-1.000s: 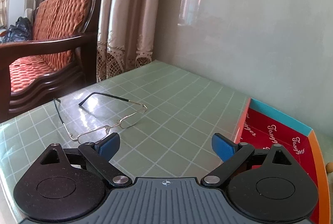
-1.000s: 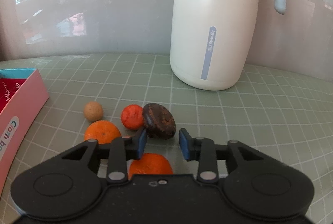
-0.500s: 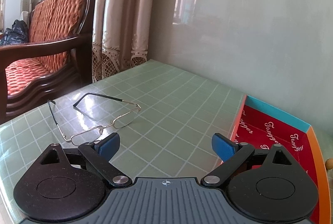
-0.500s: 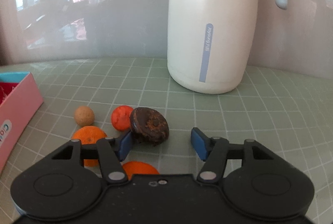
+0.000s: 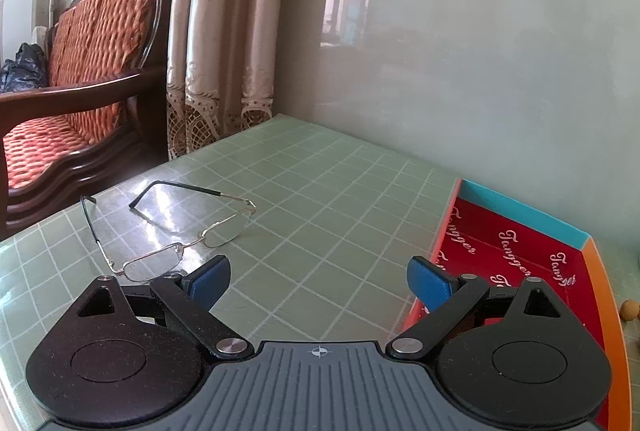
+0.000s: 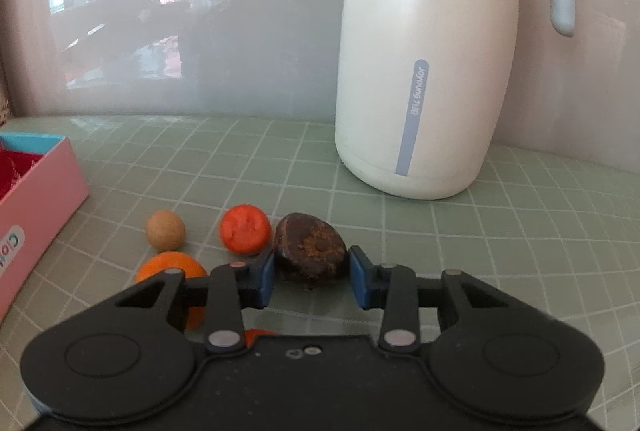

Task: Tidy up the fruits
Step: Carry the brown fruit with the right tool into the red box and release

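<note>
Right tool narrowed around dark fruit, seemingly touching

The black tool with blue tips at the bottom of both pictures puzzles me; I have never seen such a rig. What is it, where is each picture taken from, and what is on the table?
A person holds one two-finger tool in each hand, each with a camera looking along its fingers. The left tool is open and empty above the green table, with glasses to its left and a red-lined box to its right. The right tool has its pads close on both sides of a dark brown fruit; whether they grip it I cannot tell. Beside it lie a red-orange fruit, a tan ball and an orange. A white jug stands behind.
</note>
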Action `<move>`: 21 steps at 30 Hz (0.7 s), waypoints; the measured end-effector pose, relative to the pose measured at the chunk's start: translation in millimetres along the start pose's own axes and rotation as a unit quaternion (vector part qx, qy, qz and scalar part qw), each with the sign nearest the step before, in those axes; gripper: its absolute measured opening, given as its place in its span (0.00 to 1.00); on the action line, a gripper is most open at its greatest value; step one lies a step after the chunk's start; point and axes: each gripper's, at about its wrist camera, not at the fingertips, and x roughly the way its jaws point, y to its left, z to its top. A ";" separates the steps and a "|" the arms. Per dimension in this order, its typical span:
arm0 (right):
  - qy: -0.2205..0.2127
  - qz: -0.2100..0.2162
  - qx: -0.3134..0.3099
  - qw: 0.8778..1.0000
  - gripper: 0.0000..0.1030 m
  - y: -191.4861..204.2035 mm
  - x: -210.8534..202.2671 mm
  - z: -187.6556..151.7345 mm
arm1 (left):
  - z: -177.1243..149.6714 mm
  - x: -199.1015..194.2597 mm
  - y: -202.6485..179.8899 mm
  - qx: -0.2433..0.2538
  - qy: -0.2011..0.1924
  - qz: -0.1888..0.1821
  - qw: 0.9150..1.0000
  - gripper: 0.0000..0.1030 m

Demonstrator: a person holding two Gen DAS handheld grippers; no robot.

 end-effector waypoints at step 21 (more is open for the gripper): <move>-0.081 0.089 -0.044 0.992 0.35 79.5 -82.3 20.5 | 4.5 -22.0 18.6 0.005 -0.015 0.022 1.000 0.92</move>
